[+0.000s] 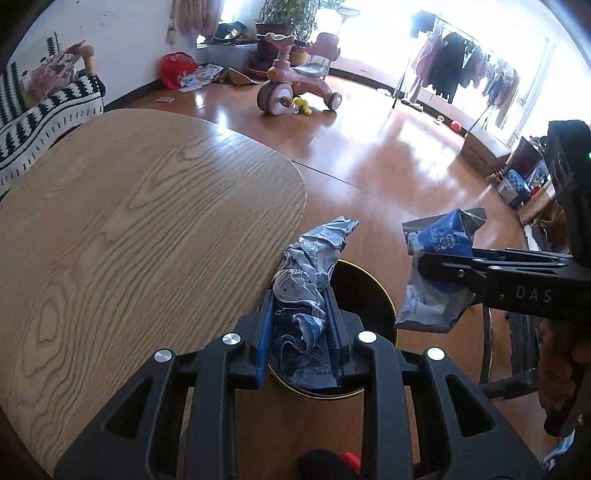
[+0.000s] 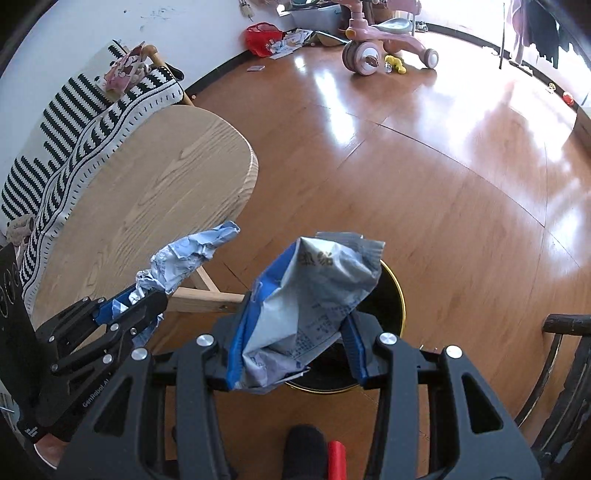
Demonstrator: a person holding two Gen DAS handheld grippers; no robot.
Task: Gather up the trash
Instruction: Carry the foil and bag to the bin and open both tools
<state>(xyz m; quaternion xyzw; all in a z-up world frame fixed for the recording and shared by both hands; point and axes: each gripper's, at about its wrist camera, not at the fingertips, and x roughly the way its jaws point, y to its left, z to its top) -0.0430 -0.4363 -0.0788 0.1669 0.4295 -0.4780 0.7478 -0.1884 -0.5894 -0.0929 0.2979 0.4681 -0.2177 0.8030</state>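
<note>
- The left gripper (image 1: 301, 325) pinches a crumpled blue-and-white plastic wrapper (image 1: 310, 280) between its blue-padded fingers (image 1: 263, 332), which stand close together on it; the small print on the wrapper is too creased to read.
- The right gripper (image 2: 295, 343) clamps a blue-and-grey foil snack bag (image 2: 306, 314) with its fingers (image 2: 356, 347) set moderately apart, pressing the bag's two sides. In the left wrist view the bag (image 1: 439, 266) carries the word "Baby" beside a small bear drawing; in the right wrist view it shows dense fine print and large characters that I cannot read.
- The right gripper's black body reads "DAS" in the left wrist view, and the left gripper's body (image 2: 122, 317) reads "GenRobot.AI" in the right wrist view.
- Both pieces of trash hang above a round black bin with a gold rim (image 2: 391, 291), which stands on the glossy wooden floor (image 2: 443, 184) just beside the oval light-wood table (image 1: 147, 221).
- A black curved chair frame (image 2: 565, 347) stands near the bin on the right.
- Past the table lies a black-and-white patterned throw (image 2: 92, 122).
- Far off stand a pink child's tricycle (image 1: 291, 81), a red bag (image 1: 177, 68) with scattered papers, potted plants (image 1: 291, 18) and a rack of hanging clothes (image 1: 454, 62).
</note>
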